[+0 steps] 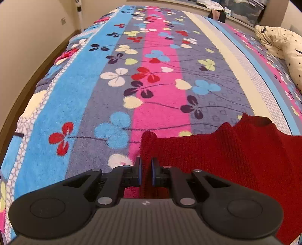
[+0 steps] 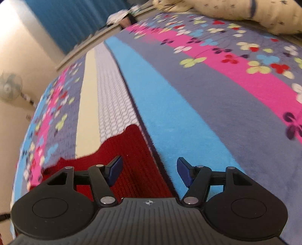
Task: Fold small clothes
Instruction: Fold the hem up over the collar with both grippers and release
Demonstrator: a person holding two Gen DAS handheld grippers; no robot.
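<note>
A small red knitted garment (image 1: 236,150) lies on the flowered bedspread at the lower right of the left wrist view. My left gripper (image 1: 146,170) is shut on its left edge, and a fold of red knit stands up between the blue pads (image 1: 138,170). In the right wrist view the same red garment (image 2: 132,169) lies under and to the left of my right gripper (image 2: 149,171). That gripper is open, its blue pads (image 2: 115,170) wide apart over the garment's right edge. Nothing is pinched between them.
The striped bedspread (image 1: 132,84) with clover flowers covers the whole bed. A cream pillow with dark stars (image 1: 283,49) lies at the right; the pillow (image 2: 245,13) shows at the top of the right wrist view. A wall and floor run along the left. A fan (image 2: 9,86) stands beside the bed.
</note>
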